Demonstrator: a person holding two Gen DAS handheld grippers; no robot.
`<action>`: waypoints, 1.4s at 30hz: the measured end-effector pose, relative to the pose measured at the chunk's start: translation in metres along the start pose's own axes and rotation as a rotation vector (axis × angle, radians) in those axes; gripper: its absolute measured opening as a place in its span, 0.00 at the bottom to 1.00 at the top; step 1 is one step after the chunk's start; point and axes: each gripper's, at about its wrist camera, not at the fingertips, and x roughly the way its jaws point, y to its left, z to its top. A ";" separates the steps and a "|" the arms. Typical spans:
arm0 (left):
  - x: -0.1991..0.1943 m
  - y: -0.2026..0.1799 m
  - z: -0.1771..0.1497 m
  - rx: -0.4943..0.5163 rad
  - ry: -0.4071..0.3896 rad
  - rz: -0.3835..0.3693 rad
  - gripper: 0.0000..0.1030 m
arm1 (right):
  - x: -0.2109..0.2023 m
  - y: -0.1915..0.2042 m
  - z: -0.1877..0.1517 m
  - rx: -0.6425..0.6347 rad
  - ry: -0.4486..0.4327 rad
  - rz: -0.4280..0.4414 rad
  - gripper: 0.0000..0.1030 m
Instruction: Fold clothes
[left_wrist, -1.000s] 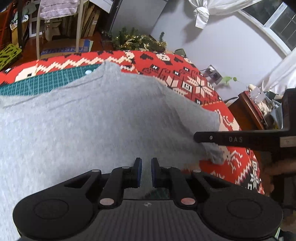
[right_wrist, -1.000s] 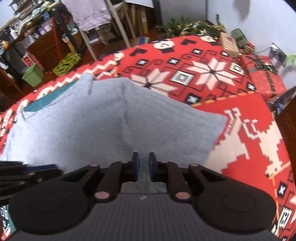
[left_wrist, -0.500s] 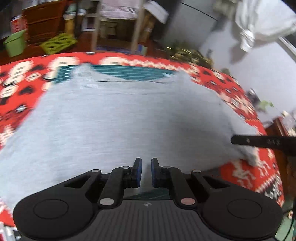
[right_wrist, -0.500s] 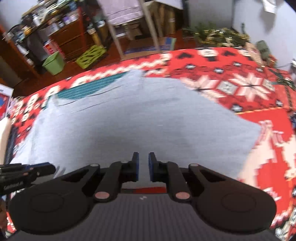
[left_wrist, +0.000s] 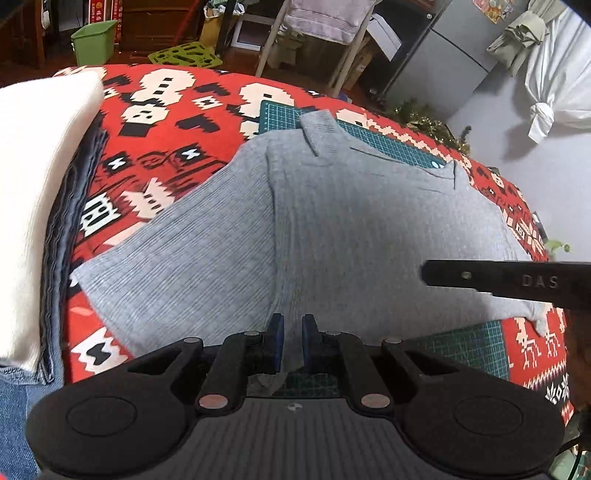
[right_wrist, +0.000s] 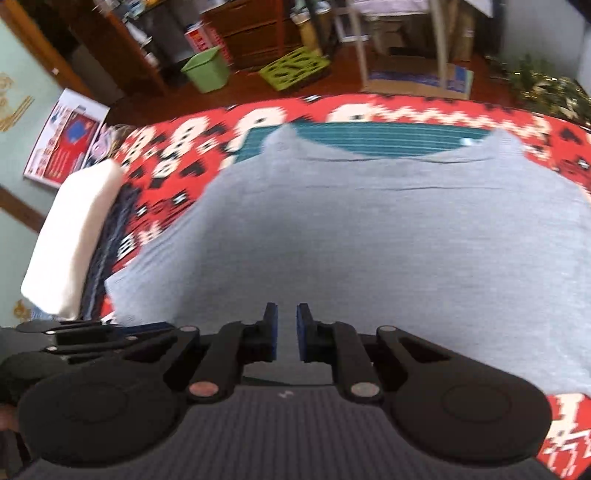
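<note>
Sweater (left_wrist: 369, 236) hem pinched by left hand-held gripper (left_wrist: 289, 341), green bin (left_wrist: 94, 40) behind

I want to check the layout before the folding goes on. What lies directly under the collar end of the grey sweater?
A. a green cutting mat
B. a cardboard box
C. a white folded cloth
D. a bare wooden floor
A: in the left wrist view the grey sweater has its collar resting on the green cutting mat, whose grid shows beyond the neckline, on top of the red patterned blanket.
</note>
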 end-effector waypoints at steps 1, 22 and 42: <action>0.000 0.002 -0.001 -0.005 -0.002 -0.005 0.08 | 0.003 0.005 0.001 -0.008 0.007 0.005 0.12; -0.016 0.032 -0.023 -0.071 0.002 -0.044 0.11 | 0.057 0.076 -0.008 -0.137 0.176 0.155 0.09; -0.041 0.059 -0.051 -0.231 0.005 0.013 0.11 | 0.062 0.100 -0.017 -0.214 0.216 0.141 0.07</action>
